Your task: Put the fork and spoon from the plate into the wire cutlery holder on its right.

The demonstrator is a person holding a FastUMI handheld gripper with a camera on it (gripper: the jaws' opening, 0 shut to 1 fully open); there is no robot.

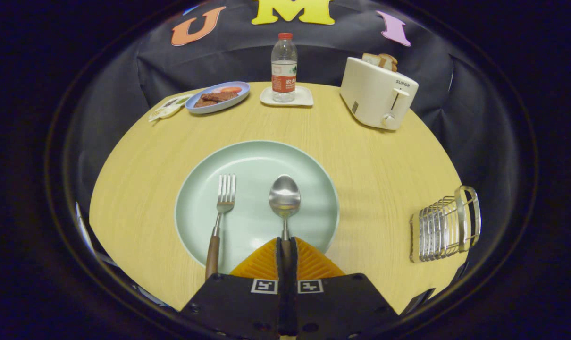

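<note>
A pale green plate point(314, 170) lies in the middle of the round wooden table. On it a fork point(223, 203) with a wooden handle lies left, tines pointing away. To its right lies a spoon point(284, 198), bowl away from me, and its handle runs back between my orange fingers point(262, 264). My gripper point(286, 245) is shut on the spoon's handle at the plate's near edge. The wire cutlery holder point(443, 230) stands on the table to the right of the plate, near the table's edge.
At the back stand a cream toaster point(377, 94) with bread in it, a water bottle point(284, 66) on a white coaster, and a blue plate of food point(218, 97) with a small packet point(167, 109) beside it. Bare tabletop point(375, 198) separates plate and holder.
</note>
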